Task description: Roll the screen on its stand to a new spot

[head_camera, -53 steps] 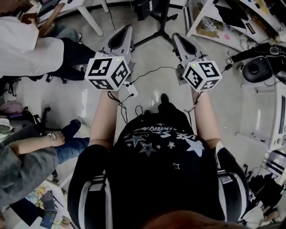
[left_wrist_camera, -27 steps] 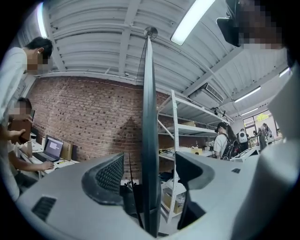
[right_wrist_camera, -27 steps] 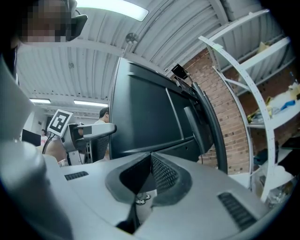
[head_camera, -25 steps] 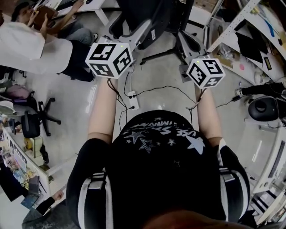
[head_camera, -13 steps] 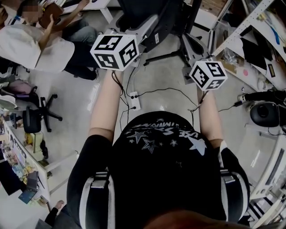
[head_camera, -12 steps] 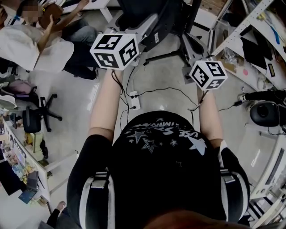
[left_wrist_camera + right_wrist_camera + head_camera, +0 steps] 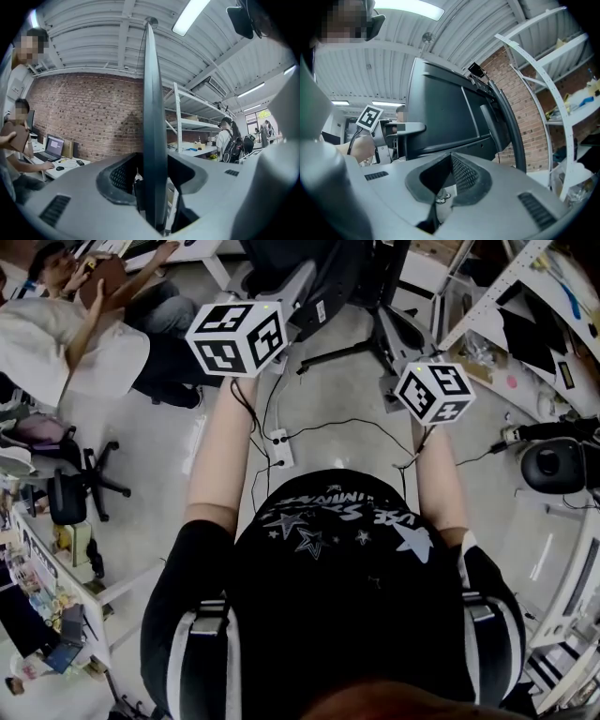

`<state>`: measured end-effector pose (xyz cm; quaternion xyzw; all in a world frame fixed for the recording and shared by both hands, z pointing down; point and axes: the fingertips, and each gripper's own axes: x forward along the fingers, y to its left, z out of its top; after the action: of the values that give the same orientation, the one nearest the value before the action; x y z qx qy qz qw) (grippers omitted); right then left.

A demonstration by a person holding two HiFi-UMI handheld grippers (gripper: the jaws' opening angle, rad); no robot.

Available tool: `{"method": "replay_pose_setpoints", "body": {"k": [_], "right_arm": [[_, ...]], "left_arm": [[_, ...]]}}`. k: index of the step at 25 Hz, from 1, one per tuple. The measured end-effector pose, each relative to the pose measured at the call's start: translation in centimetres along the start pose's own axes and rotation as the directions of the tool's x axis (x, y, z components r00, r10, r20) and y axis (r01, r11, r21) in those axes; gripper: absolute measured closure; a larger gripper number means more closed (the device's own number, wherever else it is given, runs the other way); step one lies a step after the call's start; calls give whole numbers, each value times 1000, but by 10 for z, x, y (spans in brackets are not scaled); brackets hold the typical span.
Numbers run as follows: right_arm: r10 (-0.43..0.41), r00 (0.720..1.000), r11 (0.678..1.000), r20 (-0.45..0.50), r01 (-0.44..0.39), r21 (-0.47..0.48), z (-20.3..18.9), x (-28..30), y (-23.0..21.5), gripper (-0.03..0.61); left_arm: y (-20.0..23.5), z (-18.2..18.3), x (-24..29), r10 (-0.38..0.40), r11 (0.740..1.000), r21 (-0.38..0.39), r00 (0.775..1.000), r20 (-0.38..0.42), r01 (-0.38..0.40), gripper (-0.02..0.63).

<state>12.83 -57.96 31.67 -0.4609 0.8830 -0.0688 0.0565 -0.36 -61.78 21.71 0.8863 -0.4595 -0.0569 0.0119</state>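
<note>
left gripper view: screen (image 7: 154,140) between jaws

A person in a white shirt (image 7: 56,343) sits at the upper left of the head view, above a black swivel chair (image 7: 70,495) at the left edge. A white power strip (image 7: 279,448) lies on the pale grey floor (image 7: 337,390) near centre, with a thin black cable (image 7: 352,420) trailing right. White metal shelving (image 7: 487,294) fills the upper right. In the left gripper view, an open laptop (image 7: 52,146) sits at lower left before a red brick wall (image 7: 89,112).
</note>
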Motion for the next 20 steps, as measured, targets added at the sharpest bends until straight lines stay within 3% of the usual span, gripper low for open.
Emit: {"method": "replay_pose_setpoints", "body": {"k": [7,20], "right_arm": [[-14,1000,1000,-6,14,-5,-4,-9,10,571],[-49,998,999,-36,49,-9,-19,-27,30,571]], "left_arm": [[-1,-2,-2,13,1000,-7,999,-33,-13,407],[1,2,-22,27,999,-33,1000,10,-27,410]]}}
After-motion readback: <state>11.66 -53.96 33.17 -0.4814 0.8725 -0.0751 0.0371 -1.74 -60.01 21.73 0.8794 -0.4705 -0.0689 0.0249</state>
